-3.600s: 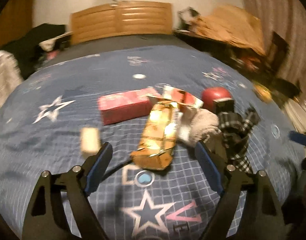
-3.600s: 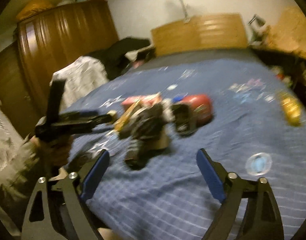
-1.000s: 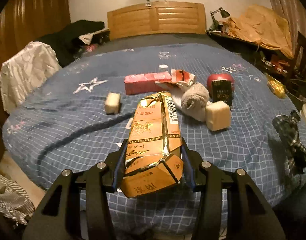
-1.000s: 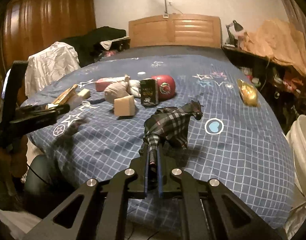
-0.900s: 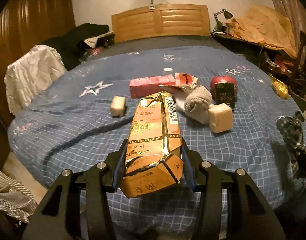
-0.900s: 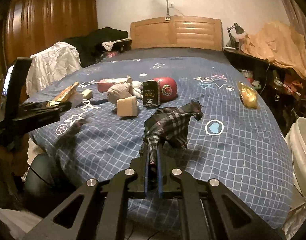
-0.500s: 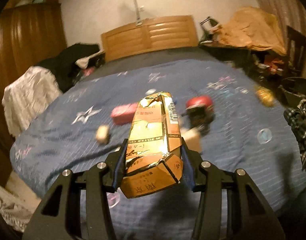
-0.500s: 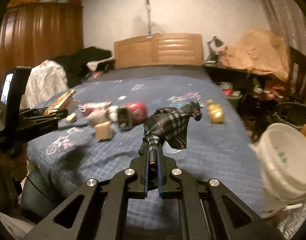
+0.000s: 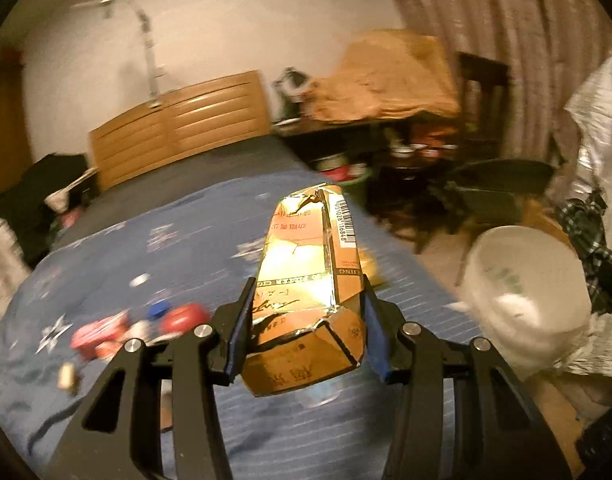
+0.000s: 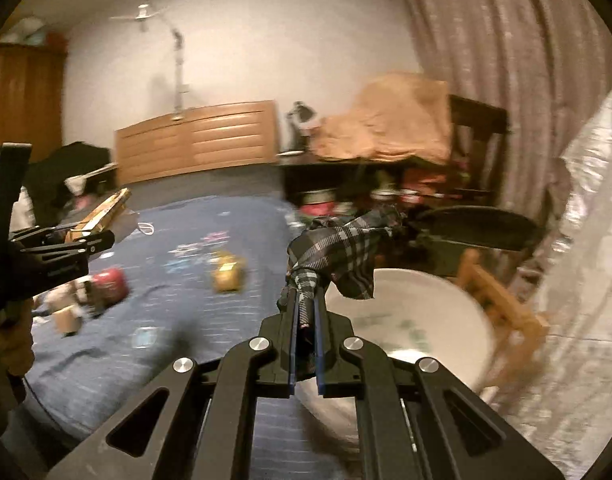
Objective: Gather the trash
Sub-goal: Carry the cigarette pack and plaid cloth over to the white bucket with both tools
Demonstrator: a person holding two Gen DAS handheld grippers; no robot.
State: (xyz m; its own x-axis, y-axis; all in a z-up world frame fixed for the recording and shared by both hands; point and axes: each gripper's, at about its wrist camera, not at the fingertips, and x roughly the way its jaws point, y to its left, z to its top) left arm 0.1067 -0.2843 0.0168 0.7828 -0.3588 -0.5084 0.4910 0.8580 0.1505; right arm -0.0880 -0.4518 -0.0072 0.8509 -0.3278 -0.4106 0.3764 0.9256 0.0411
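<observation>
White bucket (image 10: 422, 320) beside bed, lower right; contents not discernible, blurred. Left hand-held gripper (image 9: 306, 332) clamped on crushed gold carton (image 9: 306, 280), held above blue bedspread (image 9: 186, 248). Right hand-held gripper (image 10: 305, 344) pinched tight on plaid cloth (image 10: 338, 248), hanging over bucket's near rim. On bedspread: red round item (image 9: 185, 316), pink box (image 9: 100, 330), yellow packet (image 10: 227, 274). Wooden headboard (image 9: 178, 124) at back; curtain (image 10: 506, 60) right.

Home bedroom, cluttered.
Bed with blue star-print quilt (image 9: 178, 248) ahead; slatted wooden headboard (image 9: 178, 128) beyond; curtains (image 10: 506, 80) at right.
</observation>
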